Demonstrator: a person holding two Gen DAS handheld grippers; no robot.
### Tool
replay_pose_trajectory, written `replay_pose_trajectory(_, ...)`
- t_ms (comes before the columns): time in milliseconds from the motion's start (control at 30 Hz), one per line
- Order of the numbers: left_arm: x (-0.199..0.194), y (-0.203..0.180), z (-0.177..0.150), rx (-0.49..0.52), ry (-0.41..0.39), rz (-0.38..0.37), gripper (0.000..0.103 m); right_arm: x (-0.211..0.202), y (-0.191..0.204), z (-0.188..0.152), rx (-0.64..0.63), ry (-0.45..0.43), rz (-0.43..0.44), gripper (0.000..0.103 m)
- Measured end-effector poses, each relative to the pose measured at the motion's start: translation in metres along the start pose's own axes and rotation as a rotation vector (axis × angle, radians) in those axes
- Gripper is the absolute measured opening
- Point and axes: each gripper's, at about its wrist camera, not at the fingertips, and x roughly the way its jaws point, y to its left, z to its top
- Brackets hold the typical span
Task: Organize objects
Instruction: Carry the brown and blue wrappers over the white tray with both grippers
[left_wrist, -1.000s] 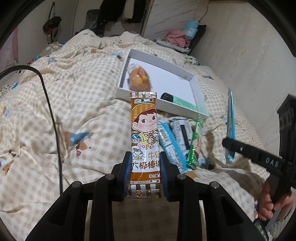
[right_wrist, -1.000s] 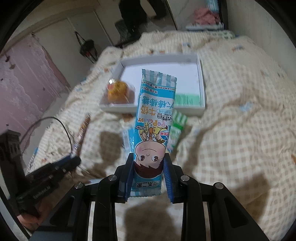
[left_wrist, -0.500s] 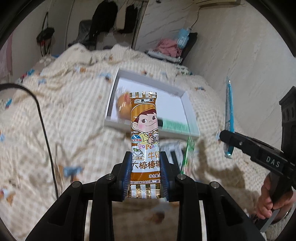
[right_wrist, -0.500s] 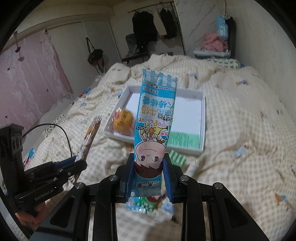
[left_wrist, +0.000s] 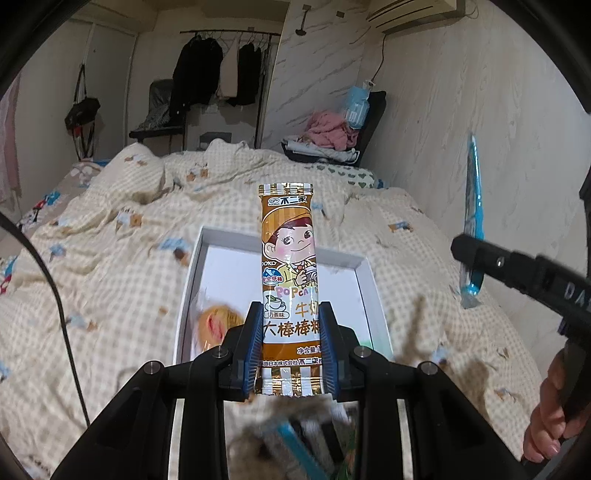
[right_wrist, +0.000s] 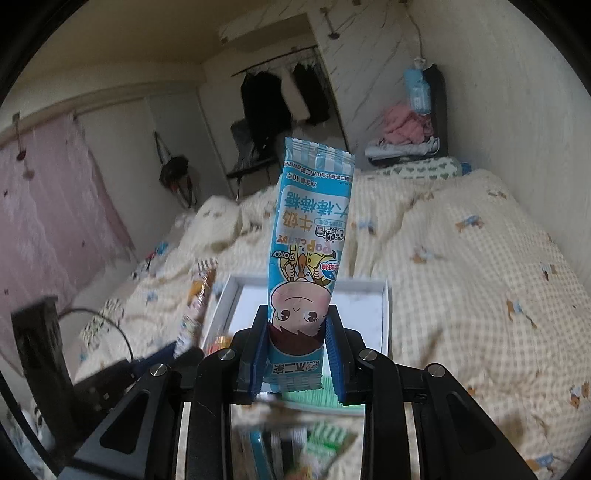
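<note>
Candy (left_wrist: 288, 280) clamped in left gripper (left_wrist: 289, 345).

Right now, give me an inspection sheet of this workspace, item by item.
Surface: bed with checked quilt.
Job's things: white box on the quilt, a wrapped orange snack inside; brown candy packet; blue candy packet.
Clutter: loose packets on the quilt in front of the box, blurred.
Grippers: left gripper shut on brown candy packet; right gripper shut on blue candy packet.
Cables: black cable across the quilt.
Surroundings: clothes rail, chair with pink clothes.
</note>
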Motion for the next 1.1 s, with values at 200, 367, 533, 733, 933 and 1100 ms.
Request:
replay_pose_trajectory(200, 0.033, 0.001, 0.019, 0.024, -0.079, 0.059, 0.032, 0.020, -0.015, -0.006, 0.077, -0.089, -0.001, 0.030)
replay_pose_trajectory(367, 0.064, 0.015, 0.004, -0.036, -0.042, 0.034, 0.032, 0.058, -0.038, -0.030, 0.119, -0.026, -0.026, 0.030)
replay_pose_trajectory(533, 0.097, 0.012, -0.014, -0.007, 0.036, 0.021, 0.032, 0.091, -0.047, -0.051, 0.144, 0.059, 0.008, 0.030)
replay_pose_trajectory(733, 0.120, 0.009, -0.030, 0.020, 0.112, 0.014, 0.032, 0.121, -0.050, -0.070, 0.134, 0.166, 0.002, 0.030)
replay_pose_trajectory(933, 0.128, 0.004, -0.041, 0.071, 0.141, 0.039, 0.032, 0.134, -0.059, -0.078, 0.159, 0.251, -0.007, 0.030)
replay_pose_trajectory(1100, 0.131, 0.002, -0.044, 0.078, 0.145, 0.039, 0.032, 0.139, -0.059, -0.083, 0.149, 0.276, -0.024, 0.030)
